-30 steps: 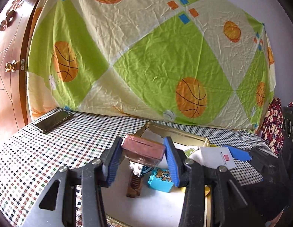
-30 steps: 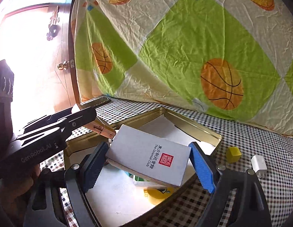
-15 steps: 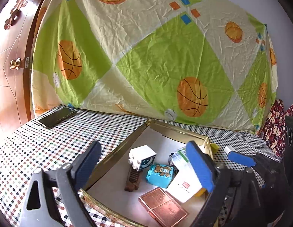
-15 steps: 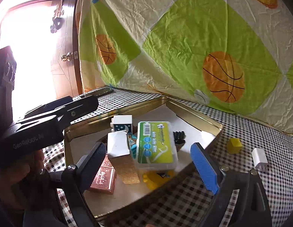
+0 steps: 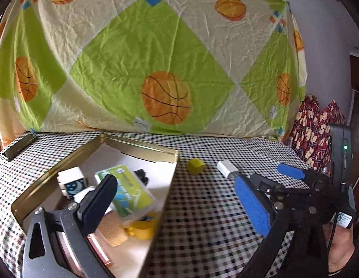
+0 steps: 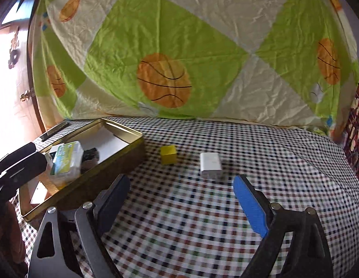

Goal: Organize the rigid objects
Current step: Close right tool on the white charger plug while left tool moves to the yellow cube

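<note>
A gold tin tray (image 5: 142,146) (image 6: 123,131) sits on the checked table and holds several objects, among them a green-labelled clear box (image 5: 128,190) (image 6: 67,156), a white cube (image 5: 71,180) and a copper tin. A yellow cube (image 5: 196,165) (image 6: 168,154) and a white charger plug (image 5: 228,169) (image 6: 210,165) lie on the cloth right of the tray. My left gripper (image 5: 177,199) is open and empty over the tray's right edge. My right gripper (image 6: 181,201) is open and empty, just short of the plug and cube; it also shows in the left wrist view (image 5: 292,173).
A dark phone (image 5: 19,148) (image 6: 54,129) lies at the table's far left. A green and cream basketball-print sheet (image 5: 165,69) hangs behind the table. A wooden door (image 6: 15,69) stands at the left, and red patterned cloth (image 5: 318,120) at the right.
Both grippers opened and dropped their loads into the tray: the left the copper tin, the right the white booklet. Both then swung right, toward the yellow cube and white plug.
</note>
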Available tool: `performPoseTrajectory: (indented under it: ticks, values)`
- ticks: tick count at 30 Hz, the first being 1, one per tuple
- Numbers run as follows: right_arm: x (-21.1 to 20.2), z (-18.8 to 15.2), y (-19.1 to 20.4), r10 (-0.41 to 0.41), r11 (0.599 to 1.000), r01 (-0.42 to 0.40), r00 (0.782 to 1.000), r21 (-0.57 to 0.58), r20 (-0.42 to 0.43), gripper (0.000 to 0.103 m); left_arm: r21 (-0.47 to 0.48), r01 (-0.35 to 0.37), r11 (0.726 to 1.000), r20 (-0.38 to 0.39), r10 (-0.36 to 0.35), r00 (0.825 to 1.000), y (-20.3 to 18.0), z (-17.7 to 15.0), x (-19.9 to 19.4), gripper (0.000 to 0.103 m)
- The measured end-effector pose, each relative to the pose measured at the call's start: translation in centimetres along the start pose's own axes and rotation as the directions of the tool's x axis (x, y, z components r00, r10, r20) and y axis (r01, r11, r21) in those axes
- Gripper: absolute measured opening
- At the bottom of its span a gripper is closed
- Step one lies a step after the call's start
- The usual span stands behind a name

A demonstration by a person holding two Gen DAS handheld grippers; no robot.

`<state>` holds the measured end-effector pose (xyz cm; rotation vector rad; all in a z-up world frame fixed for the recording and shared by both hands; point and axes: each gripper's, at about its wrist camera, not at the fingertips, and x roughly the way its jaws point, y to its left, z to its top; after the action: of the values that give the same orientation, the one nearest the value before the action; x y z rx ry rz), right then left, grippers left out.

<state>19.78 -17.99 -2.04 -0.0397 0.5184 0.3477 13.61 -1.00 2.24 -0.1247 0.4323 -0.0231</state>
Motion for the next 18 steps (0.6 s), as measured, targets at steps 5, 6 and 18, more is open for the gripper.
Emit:
performPoseTrajectory:
  ticks: [5, 6, 18]
  values:
    - [1.7, 0.5, -3.1, -0.101, 0.995, 0.102, 0.993, 0.009, -0.068, 0.093, 0.023, 0.017, 1.000, -0.080, -0.015, 0.997, -3.3, 0.7, 4.6, 0.102]
    - [2.1, 0.6, -3.8, -0.114, 0.993, 0.116, 0.990, 0.017, -0.077, 0.093, 0.022, 0.022, 1.000, -0.097, -0.020, 0.995, -3.9, 0.7, 5.4, 0.102]
    - [5.6, 3.2, -9.3, -0.196, 0.964, 0.212, 0.975, 0.163, -0.106, 0.093, 0.139, 0.054, 0.989, -0.207, -0.024, 0.978, -7.3, 1.2, 13.8, 0.102]
